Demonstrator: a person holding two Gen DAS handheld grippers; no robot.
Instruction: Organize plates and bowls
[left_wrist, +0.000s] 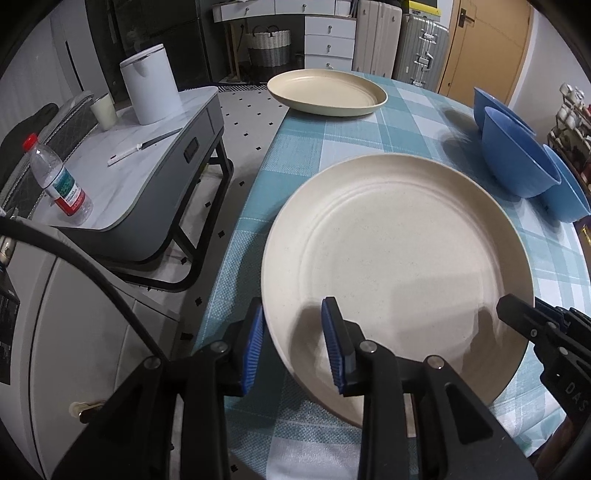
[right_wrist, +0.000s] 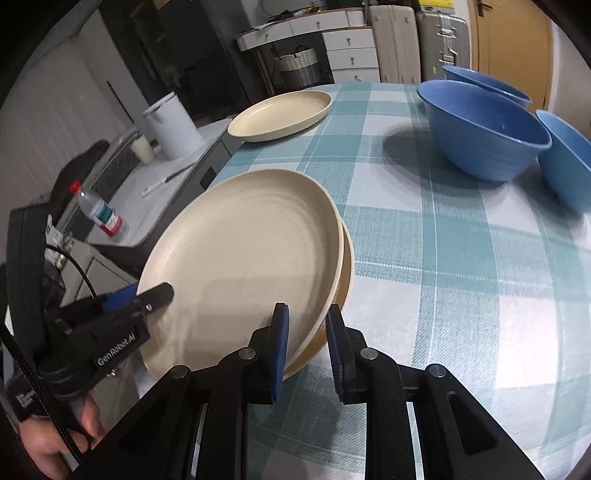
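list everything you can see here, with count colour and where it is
plates: 3, cream; two stacked at the near table edge, one at the far edge
bowls: 3, blue; grouped at the far right of the table
tablecloth: 1, teal and white check; over the table
side table: 1, grey with a pale top; left of the table
canister: 1, white; on the side table
cup: 1, pale; beside the canister
bottle: 1, clear with a red cap; on the side table
knife: 1, white handle; on the side table
basket: 1, woven; back wall
suitcases: 2, pale and grey; back wall
left gripper: black and blue; jaws astride the top plate's left rim
right gripper: black and blue; jaws astride the stack's right rim
hand: 1; holding the left gripper
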